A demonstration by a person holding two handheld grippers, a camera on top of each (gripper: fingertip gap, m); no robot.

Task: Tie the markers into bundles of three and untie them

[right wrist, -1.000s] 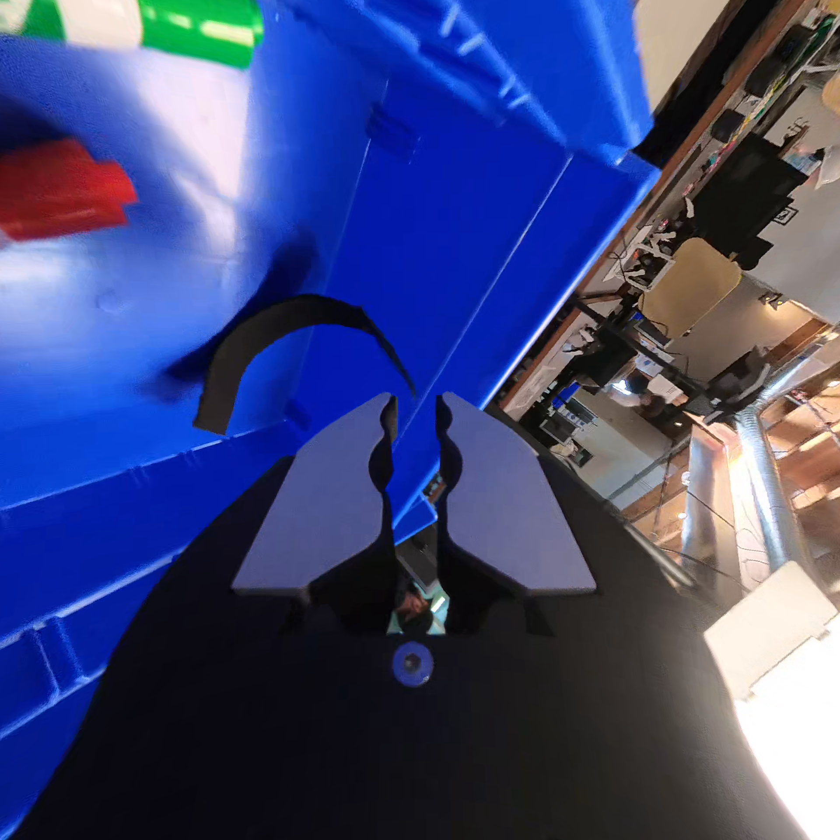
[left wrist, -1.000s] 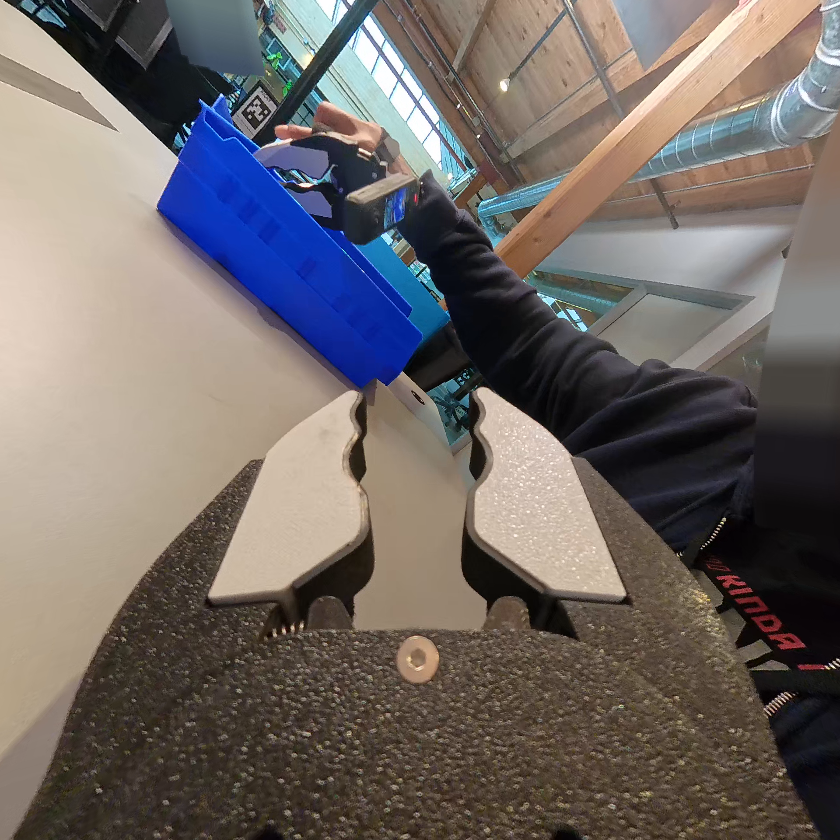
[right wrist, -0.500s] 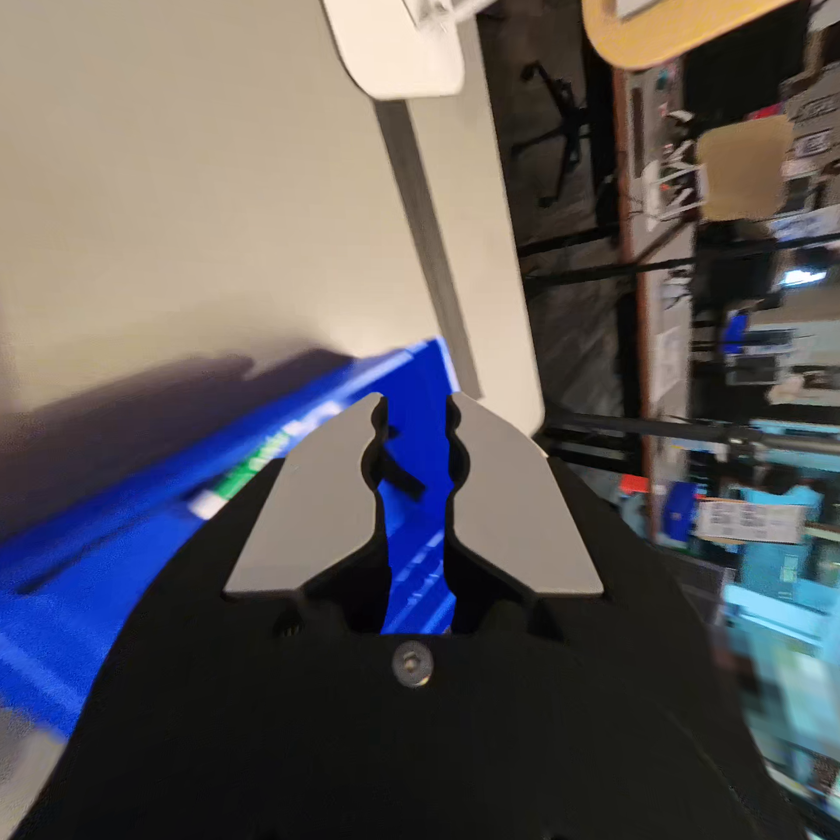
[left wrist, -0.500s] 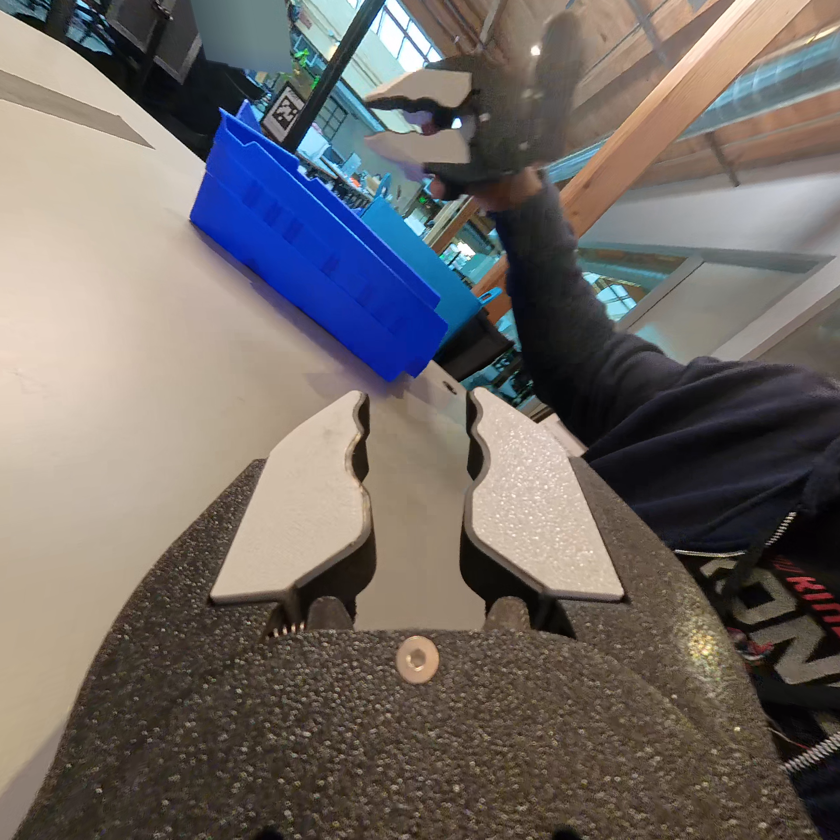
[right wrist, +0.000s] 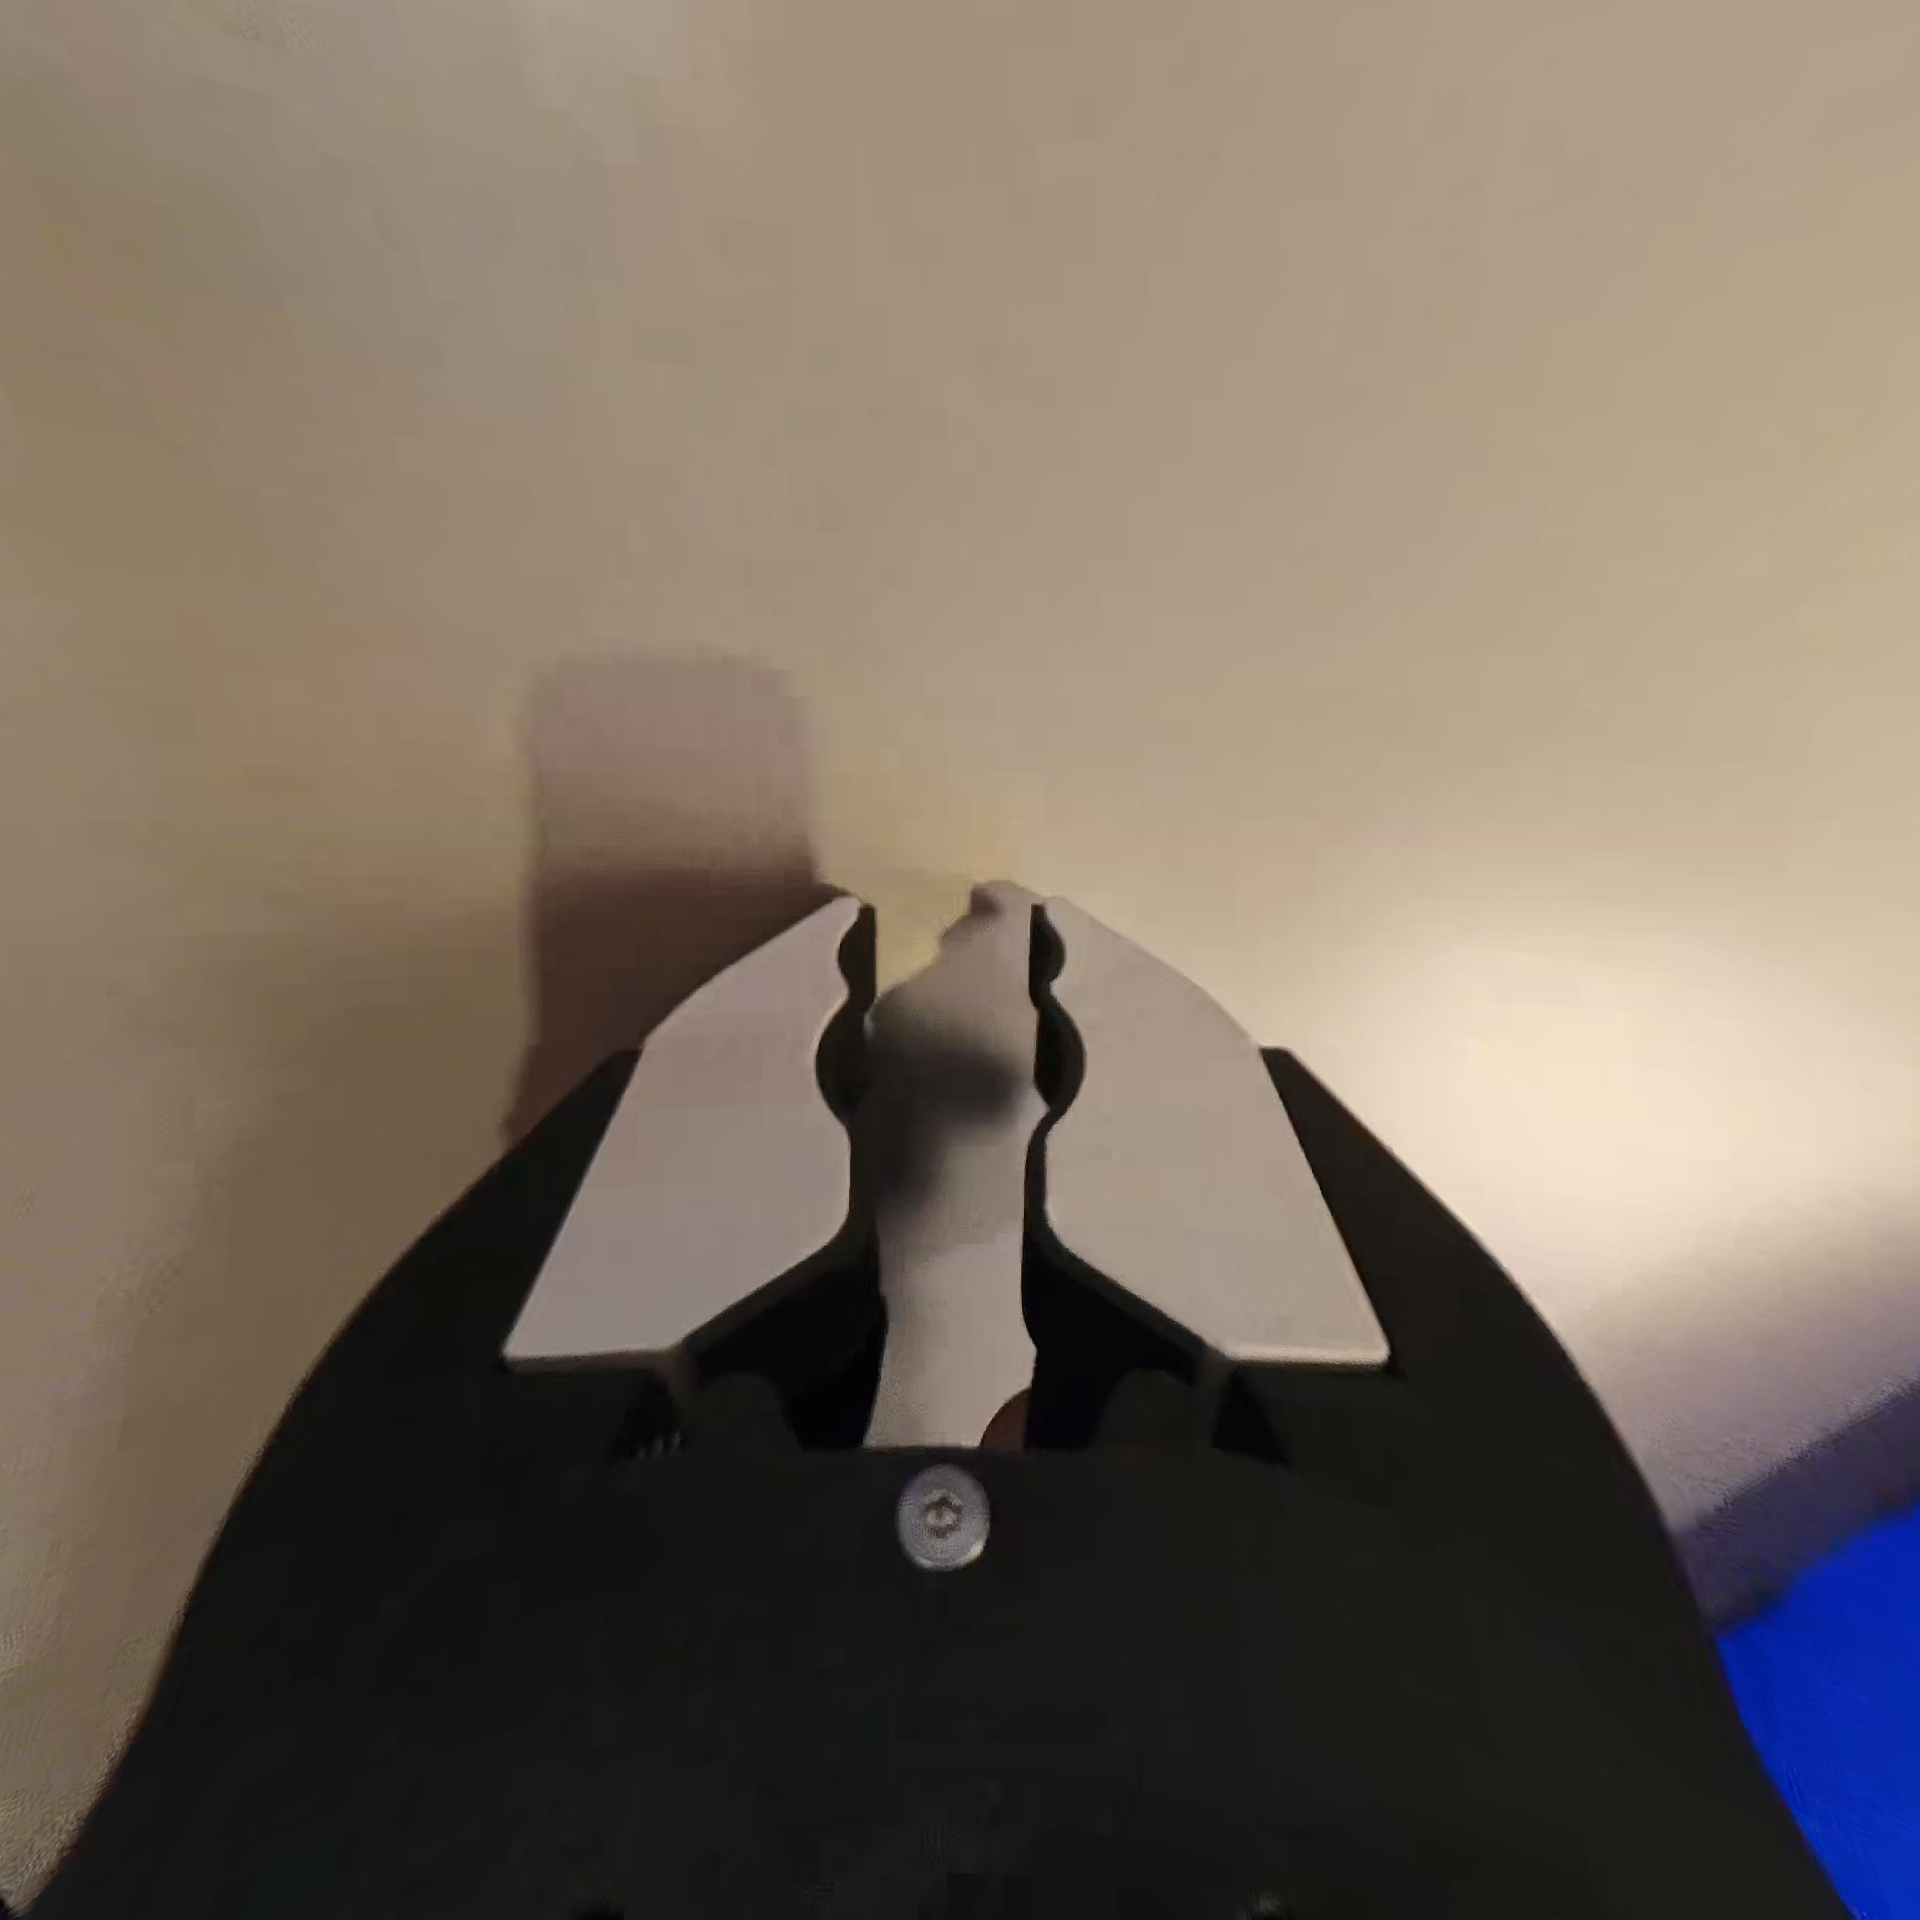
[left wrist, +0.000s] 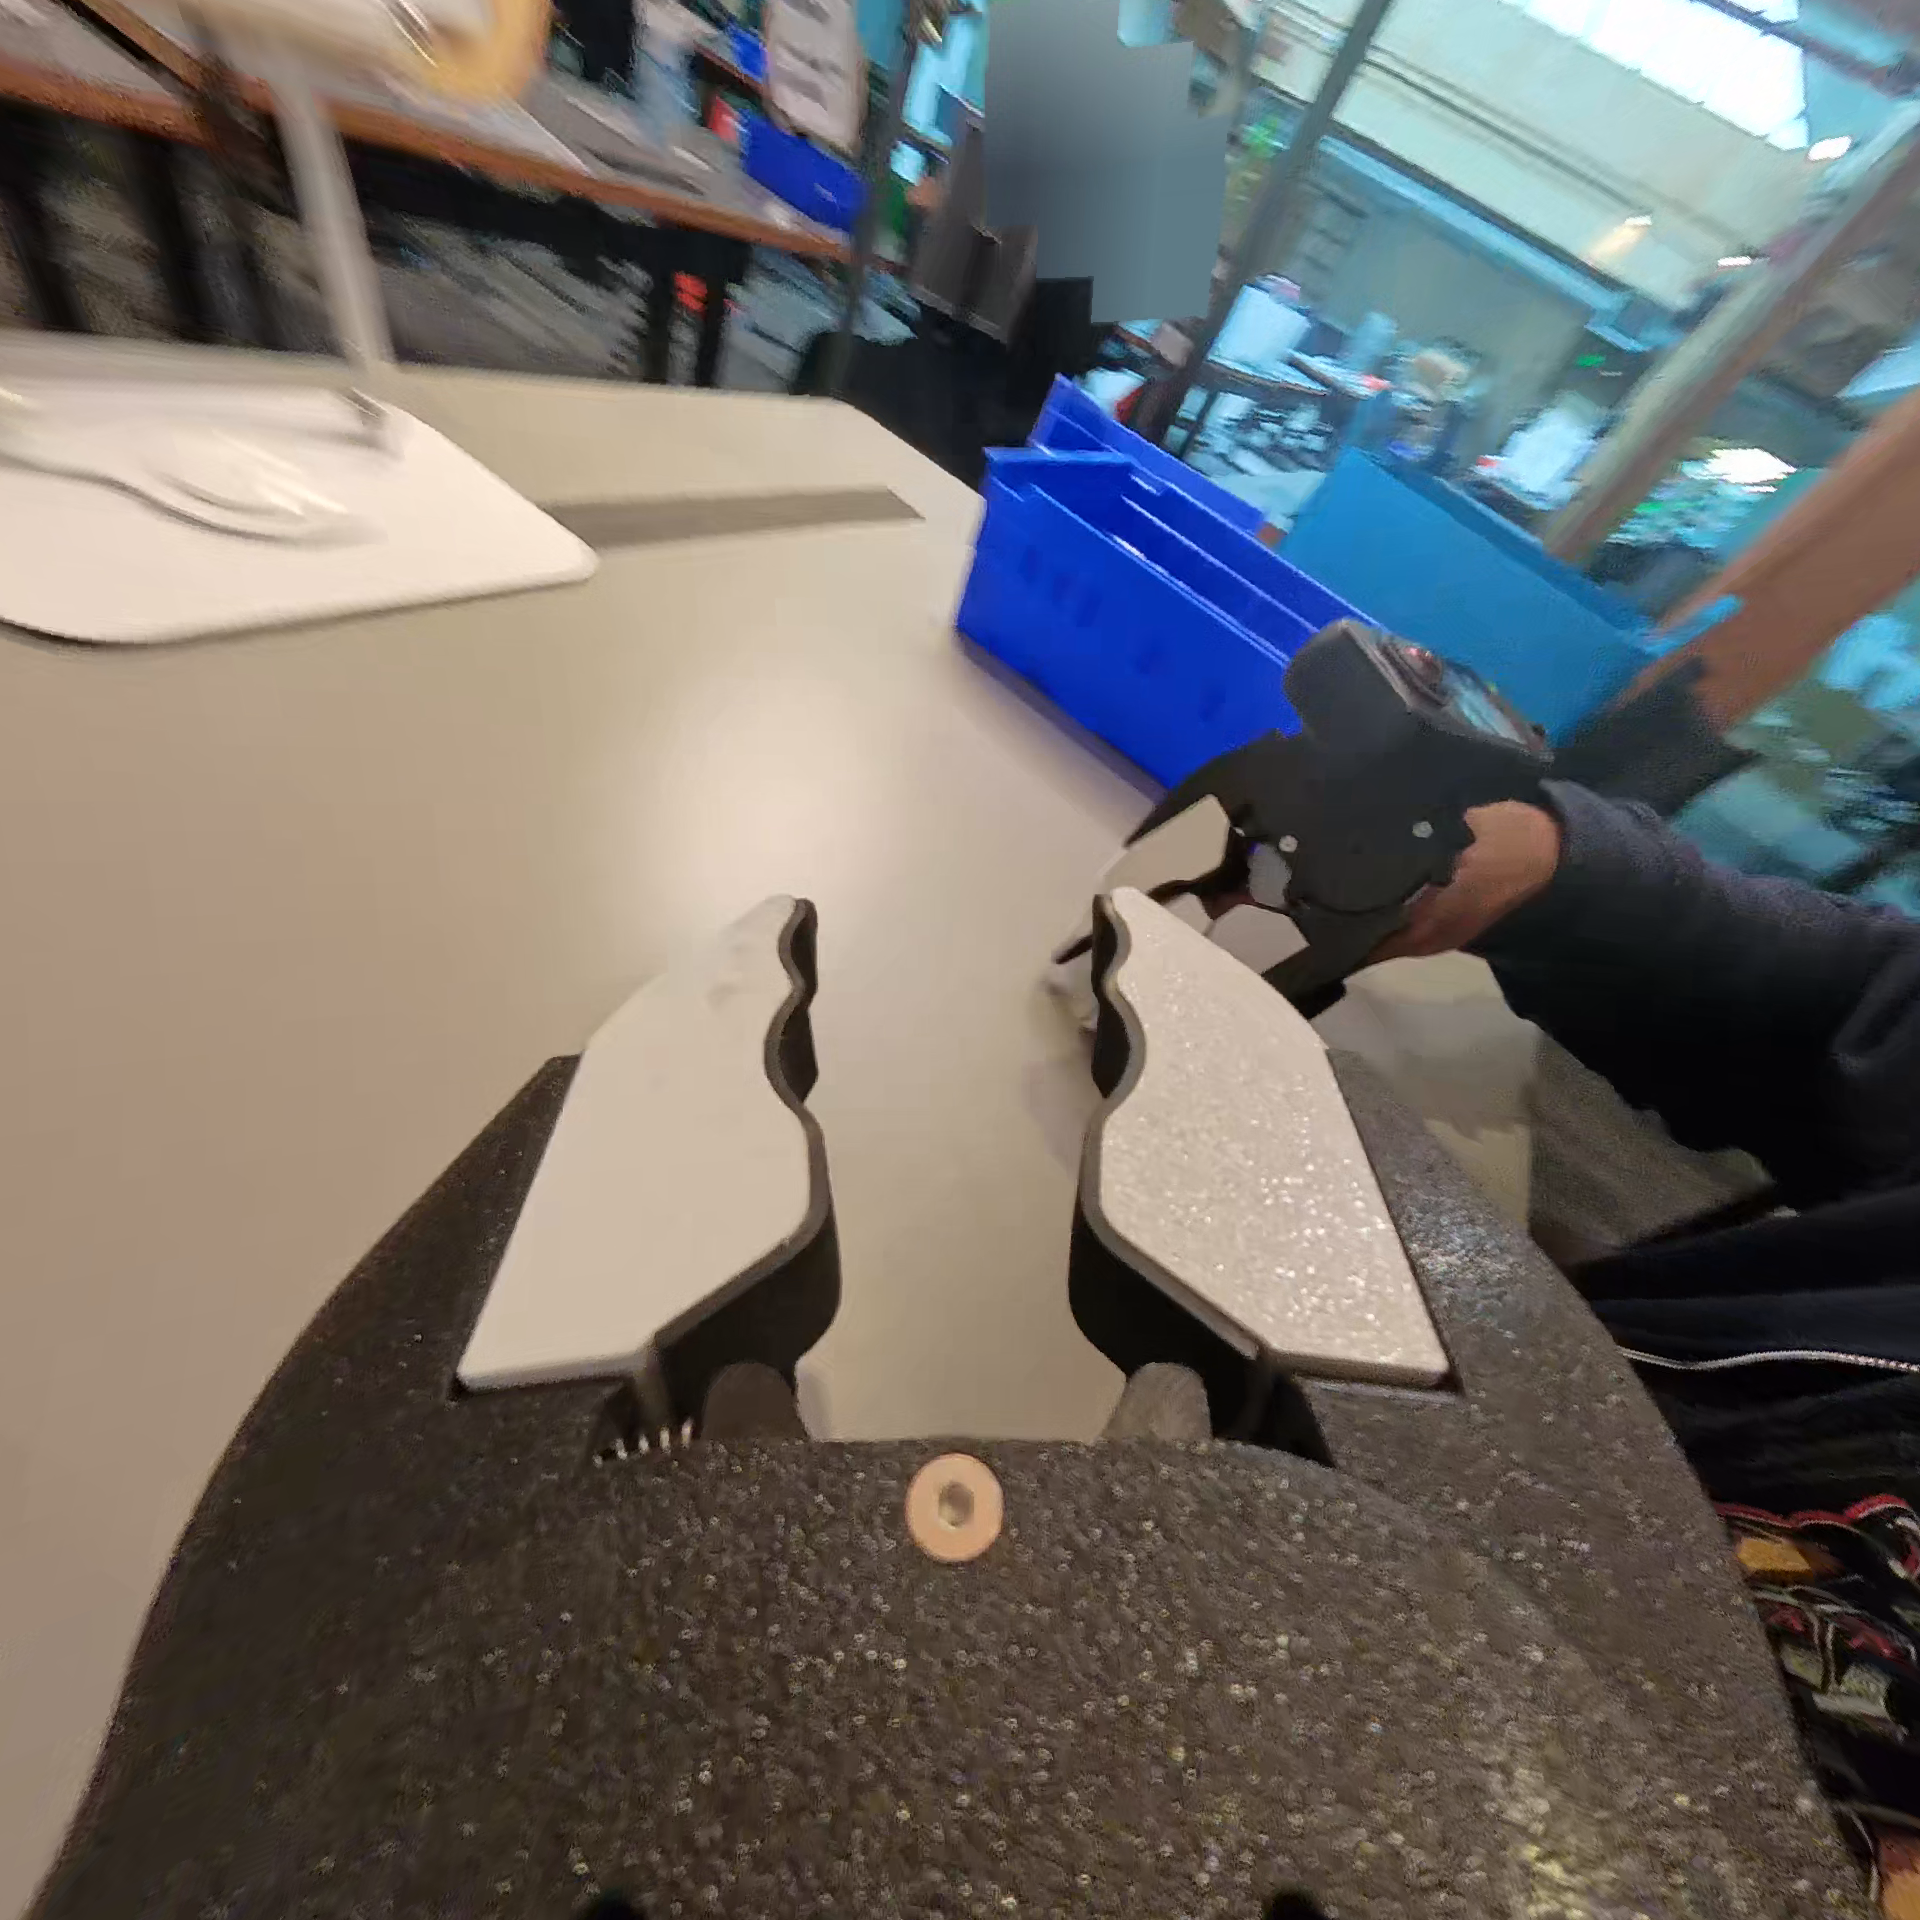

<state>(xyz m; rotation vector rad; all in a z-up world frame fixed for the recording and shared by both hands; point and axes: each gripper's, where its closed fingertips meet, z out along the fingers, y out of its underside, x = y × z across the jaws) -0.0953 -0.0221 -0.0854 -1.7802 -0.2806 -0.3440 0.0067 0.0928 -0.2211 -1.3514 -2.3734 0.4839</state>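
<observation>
Markers show in neither view; I judge they lie inside the blue bin [left wrist: 1101,623], at one o'clock from the left gripper [left wrist: 951,914], but its inside is hidden. The left gripper hangs released and empty, low over the grey table [left wrist: 416,831]. The right gripper [right wrist: 951,909], at two o'clock in the left wrist view, points down at the table with its jaws only narrowly parted. A blurred pale shape fills that gap, and I cannot tell what it is. To do the fetching step well, widen the right jaws, approach the bin from above its rim, and take one marker across its barrel.
</observation>
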